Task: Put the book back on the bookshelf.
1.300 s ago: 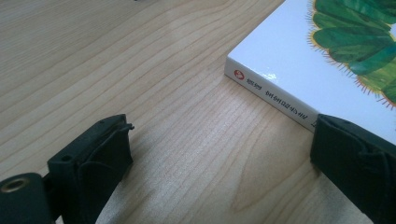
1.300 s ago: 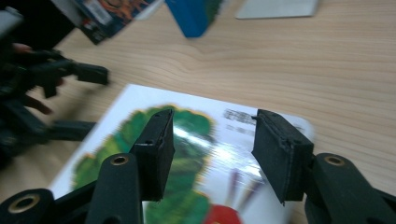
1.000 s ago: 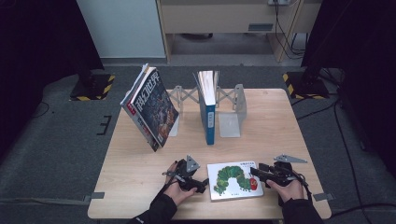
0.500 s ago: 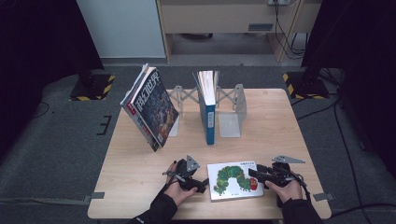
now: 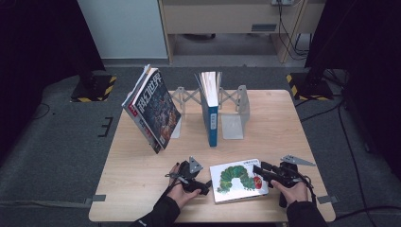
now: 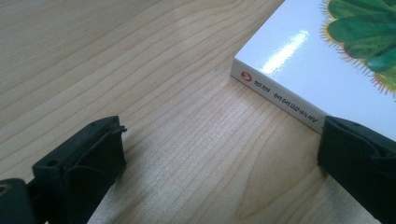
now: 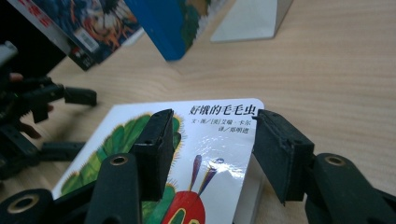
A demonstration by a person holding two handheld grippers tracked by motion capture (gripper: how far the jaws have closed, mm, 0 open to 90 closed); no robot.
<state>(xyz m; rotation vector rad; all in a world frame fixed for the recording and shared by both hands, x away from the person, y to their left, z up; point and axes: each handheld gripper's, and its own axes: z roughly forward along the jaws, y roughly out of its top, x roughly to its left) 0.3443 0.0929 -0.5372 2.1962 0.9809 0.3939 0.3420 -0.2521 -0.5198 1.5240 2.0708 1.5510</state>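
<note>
A picture book (image 5: 239, 179) with a green caterpillar on its white cover lies flat near the table's front edge. My left gripper (image 5: 204, 186) rests on the table at the book's left side. It is open wide (image 6: 222, 140), with one jaw by the book's spine (image 6: 280, 95) and bare wood between the jaws. My right gripper (image 5: 258, 171) reaches over the book's right edge. In the right gripper view its jaws (image 7: 210, 135) straddle that edge of the book (image 7: 219, 121). They have just been closing a little, and the pads do not press on the book.
At the back of the wooden table (image 5: 137, 189) stands a metal folding book rack (image 5: 235, 113). A blue book (image 5: 211, 109) stands upright in it. A magazine (image 5: 153, 111) leans at the rack's left end. A person's hands hold both grippers at the front edge.
</note>
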